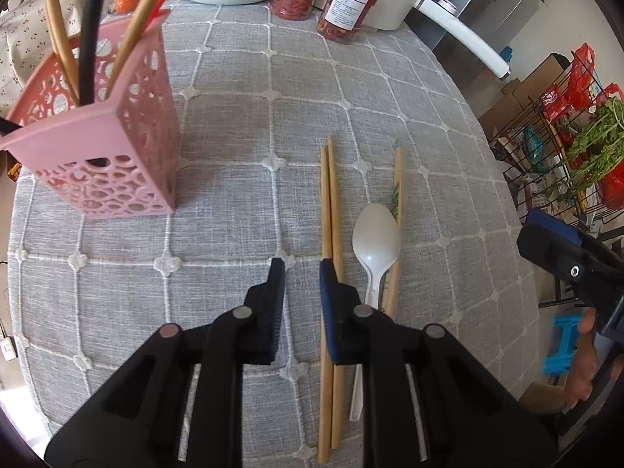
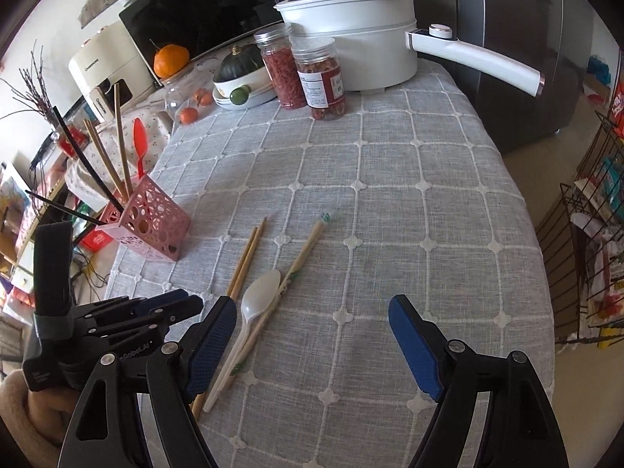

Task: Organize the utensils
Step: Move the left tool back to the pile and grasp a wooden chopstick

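A pair of bamboo chopsticks (image 1: pixel 330 210) lies on the grey checked tablecloth, with a white plastic spoon (image 1: pixel 375 240) and a single printed chopstick (image 1: pixel 396 183) just right of it. My left gripper (image 1: pixel 301 269) is open and empty, low over the cloth, its right finger over the pair. A pink perforated utensil holder (image 1: pixel 105 144) stands at the left and holds several chopsticks and a red spoon. My right gripper (image 2: pixel 312 310) is wide open and empty, right of the spoon (image 2: pixel 260 292). The holder (image 2: pixel 150 218) and left gripper (image 2: pixel 171 304) also show in the right wrist view.
Two jars of red dried food (image 2: pixel 302 74), a white pot with a long handle (image 2: pixel 362 39) and a bowl with fruit (image 2: pixel 241 89) stand at the table's far end. A wire rack with greens (image 1: pixel 585 144) stands off the right edge.
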Demonstrator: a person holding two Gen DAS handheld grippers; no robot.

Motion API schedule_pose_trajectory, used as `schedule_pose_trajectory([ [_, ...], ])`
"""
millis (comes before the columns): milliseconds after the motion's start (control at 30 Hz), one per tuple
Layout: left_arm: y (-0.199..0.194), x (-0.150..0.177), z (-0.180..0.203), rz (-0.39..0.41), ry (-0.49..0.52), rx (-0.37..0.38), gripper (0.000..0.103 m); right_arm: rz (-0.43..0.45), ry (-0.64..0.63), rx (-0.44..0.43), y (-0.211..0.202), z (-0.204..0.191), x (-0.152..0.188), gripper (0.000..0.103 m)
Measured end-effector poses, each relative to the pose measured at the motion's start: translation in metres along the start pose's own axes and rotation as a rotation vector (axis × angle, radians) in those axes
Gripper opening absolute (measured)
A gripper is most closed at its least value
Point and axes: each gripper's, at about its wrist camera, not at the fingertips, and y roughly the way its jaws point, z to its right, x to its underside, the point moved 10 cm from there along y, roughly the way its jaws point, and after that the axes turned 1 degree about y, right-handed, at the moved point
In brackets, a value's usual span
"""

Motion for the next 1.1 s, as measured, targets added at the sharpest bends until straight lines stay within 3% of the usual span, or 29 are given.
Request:
schedule_pose_trajectory([
  [200, 0.012, -0.008, 0.003, -0.004, -0.009, -0.011, 0.010, -0.024, 0.042, -0.005, 0.002, 0.012, 0.002, 0.082],
  [833, 0.022, -0.015, 0.015, -0.016, 0.003, -0.012, 0.009, -0.047, 0.064, 0.005, 0.005, 0.021, 0.006, 0.082],
  [1100, 0.028, -0.018, 0.009, -0.016, 0.022, -0.064, 0.010, -0.058, 0.060, 0.009, 0.009, 0.020, 0.008, 0.082],
])
